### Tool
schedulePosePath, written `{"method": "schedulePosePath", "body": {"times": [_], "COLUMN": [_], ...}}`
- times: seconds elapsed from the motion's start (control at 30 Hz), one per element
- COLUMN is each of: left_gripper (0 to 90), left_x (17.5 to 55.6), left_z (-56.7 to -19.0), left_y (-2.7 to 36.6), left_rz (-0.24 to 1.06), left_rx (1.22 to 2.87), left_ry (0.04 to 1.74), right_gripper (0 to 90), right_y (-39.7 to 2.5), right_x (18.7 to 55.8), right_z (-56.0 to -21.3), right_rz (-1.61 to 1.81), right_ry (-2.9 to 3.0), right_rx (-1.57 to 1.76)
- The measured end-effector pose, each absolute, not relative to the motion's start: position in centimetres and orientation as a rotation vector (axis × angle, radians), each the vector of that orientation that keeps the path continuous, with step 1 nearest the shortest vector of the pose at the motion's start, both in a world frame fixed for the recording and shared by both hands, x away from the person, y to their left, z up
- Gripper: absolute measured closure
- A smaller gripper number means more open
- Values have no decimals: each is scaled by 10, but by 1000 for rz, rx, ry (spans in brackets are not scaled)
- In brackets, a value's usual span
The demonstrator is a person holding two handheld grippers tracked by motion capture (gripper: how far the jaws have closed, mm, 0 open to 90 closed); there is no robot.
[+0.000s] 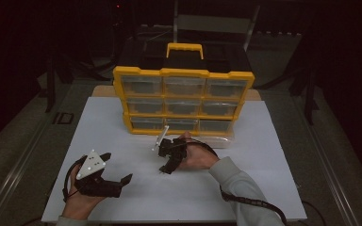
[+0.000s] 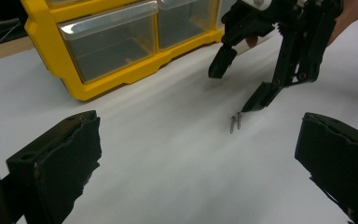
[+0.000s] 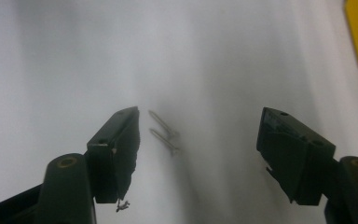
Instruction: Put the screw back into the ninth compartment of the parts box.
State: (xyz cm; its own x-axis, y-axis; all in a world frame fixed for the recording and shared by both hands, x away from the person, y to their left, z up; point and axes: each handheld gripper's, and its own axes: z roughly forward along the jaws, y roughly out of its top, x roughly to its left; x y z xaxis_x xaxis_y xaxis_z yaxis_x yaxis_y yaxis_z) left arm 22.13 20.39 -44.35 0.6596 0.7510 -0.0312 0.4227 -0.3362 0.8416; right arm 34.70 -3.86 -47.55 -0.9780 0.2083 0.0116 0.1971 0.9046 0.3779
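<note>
Right gripper [image 3: 198, 140] tipped down with fingers [image 3: 116, 149] spread wide around two small screws [image 3: 164, 133] lying side by side on the white bench [image 1: 122, 197] (looks lined up for a pinch), left gripper [image 1: 115, 167] parked nearby, fingers apart, holding nothing, yellow drawer organizer [image 1: 184, 101] behind.

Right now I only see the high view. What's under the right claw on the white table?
Observer: Two small screws lie side by side on the table.
Operator: Has the claw grabbed them?
Observer: No. The right claw is open, and the screws lie loose between its jaws, nearer one jaw.
Operator: What's the left claw doing?
Observer: The left claw is open, holds nothing and faces the screws.
</note>
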Motion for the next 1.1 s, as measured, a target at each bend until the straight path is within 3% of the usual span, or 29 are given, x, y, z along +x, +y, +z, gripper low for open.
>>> {"method": "schedulePosePath", "body": {"times": [0.47, 0.9, 1.1], "left_gripper": [9, 10, 10], "left_x": [221, 221, 221], "left_z": [-444, -444, -444], "left_y": [204, 203, 202], "left_rz": [458, 459, 459], "left_rx": [1975, 1975, 1980], "left_ry": [913, 913, 909], "right_gripper": [457, 774, 853], "right_y": [-18, -15, -14], "right_x": [339, 337, 339], "right_z": [-497, -499, -499], "right_rz": [503, 440, 415], "right_ry": [3082, 3097, 3098], "right_rx": [272, 275, 294]}}
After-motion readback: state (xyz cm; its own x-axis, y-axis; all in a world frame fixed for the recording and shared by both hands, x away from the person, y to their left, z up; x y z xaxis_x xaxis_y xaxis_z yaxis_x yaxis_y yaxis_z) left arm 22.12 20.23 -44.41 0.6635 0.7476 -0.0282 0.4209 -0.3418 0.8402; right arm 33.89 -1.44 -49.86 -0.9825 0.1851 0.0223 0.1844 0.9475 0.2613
